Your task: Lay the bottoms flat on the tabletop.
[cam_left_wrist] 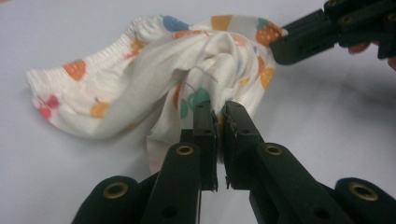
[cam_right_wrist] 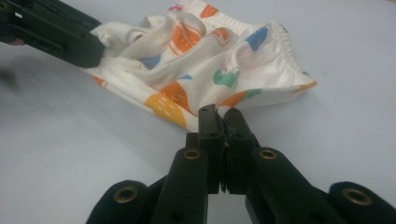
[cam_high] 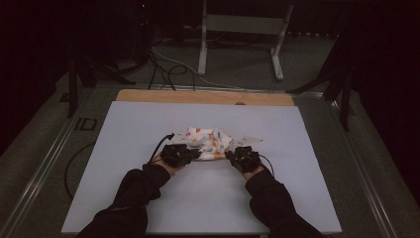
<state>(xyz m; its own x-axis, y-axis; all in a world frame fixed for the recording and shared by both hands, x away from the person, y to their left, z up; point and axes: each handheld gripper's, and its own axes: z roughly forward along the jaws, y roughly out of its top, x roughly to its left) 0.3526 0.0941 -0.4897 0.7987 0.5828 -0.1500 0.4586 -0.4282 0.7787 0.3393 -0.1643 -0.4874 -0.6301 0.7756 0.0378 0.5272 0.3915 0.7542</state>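
Small white garment [cam_high: 210, 143] with fruit print, crumpled, sits at table centre on the white board [cam_high: 124, 148]; elastic waistband shows in the gripper views. Left gripper [cam_high: 194, 154] at the cloth's 8 o'clock, jaws nearly together and pinching a fold of fabric, clear in the left gripper view [cam_left_wrist: 218, 116]. Right gripper [cam_high: 232, 156] at the cloth's 4 o'clock, jaws likewise closed down on the cloth's near edge [cam_right_wrist: 219, 114]. Step in hand, I'd judge: both grips just taken, ready to spread or flatten the piece. Next move probably calls for drawing the two grippers apart toward 9 and 3 o'clock, keeping the pinches firm so the thin fabric doesn't slip out. The high view gives layout, dark sleeves [cam_high: 143, 183], wooden table edge [cam_high: 205, 97] at 12 o'clock, but the pinch points are too small there. Gripper views show the actual bite and the opposite gripper on the far corner.
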